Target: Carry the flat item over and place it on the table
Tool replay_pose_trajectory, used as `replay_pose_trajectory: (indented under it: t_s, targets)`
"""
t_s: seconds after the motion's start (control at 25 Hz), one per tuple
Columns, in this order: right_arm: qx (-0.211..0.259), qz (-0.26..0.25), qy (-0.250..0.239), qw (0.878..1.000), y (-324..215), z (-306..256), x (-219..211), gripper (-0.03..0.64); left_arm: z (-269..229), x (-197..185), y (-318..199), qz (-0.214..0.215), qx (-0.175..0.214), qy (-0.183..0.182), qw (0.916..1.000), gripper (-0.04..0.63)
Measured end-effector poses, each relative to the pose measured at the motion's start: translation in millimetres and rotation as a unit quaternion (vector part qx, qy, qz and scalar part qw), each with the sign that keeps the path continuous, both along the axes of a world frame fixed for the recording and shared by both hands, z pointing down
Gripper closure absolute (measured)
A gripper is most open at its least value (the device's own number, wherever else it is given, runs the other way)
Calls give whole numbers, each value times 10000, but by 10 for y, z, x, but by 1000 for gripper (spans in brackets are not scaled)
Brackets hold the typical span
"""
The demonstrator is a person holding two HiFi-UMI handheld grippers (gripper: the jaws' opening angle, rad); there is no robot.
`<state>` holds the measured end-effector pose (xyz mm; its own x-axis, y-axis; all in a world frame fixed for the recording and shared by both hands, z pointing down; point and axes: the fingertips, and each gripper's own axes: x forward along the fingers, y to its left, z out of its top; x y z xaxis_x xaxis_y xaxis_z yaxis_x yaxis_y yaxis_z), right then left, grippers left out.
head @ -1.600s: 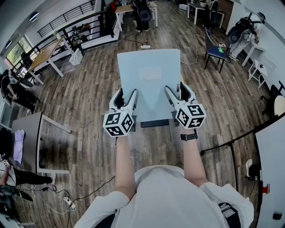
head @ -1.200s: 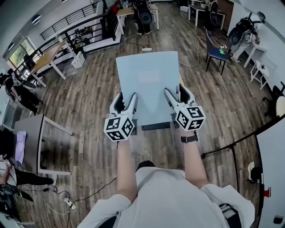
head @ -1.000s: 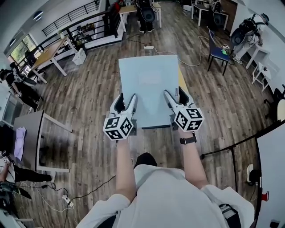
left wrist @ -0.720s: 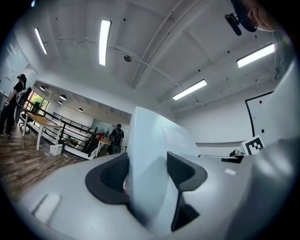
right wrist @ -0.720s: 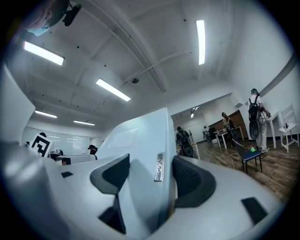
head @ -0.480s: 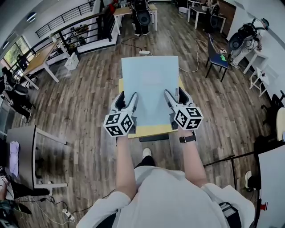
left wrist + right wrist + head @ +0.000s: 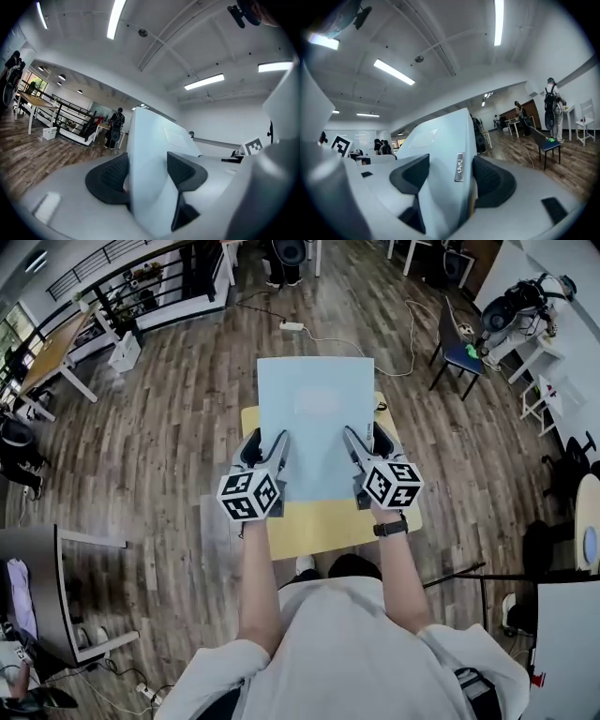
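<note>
Left gripper [image 7: 265, 440] and right gripper [image 7: 366, 435], two in all, each clamp one side edge of the single pale blue board [image 7: 316, 409]; board sits over one yellow table [image 7: 328, 521], long axis pointing away from the person; table shows in head view only; right gripper view alone shows a silver tag [image 7: 460, 167] on the board's edge.

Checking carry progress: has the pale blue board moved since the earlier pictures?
Yes, carried forward. The board now hangs above the yellow table, which was unseen at first.
</note>
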<state>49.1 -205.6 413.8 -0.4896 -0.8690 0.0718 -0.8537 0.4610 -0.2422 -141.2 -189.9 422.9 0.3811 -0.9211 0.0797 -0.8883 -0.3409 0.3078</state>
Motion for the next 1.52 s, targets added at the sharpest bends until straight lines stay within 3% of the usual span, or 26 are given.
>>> replay_pose_trajectory:
  t_s: [0.16,0.48,0.68,1.0,1.52]
  targets:
    - [-480,38,71,9988,-242,374,-27,331,381,-28,-246,49,-505,100,9987,328]
    - [-1007,-210,340,9941,-780,897,-126,331,959,-116,-664,-172,-1148,277,9929,329]
    - [-1411,-287,296,9891,-965,1276,-170,331,1315,-151,-814,-194,-1513,199,9881,328]
    - [-2183,-446,351,9742,-1182,1974,-248,331,1967,-209,-954,-293,-2208,181,9747,329]
    - [-2919,-475,526,9538,-1430,2658,-411,331,2668,-358,-1152,-485,-3050,365,9504,328]
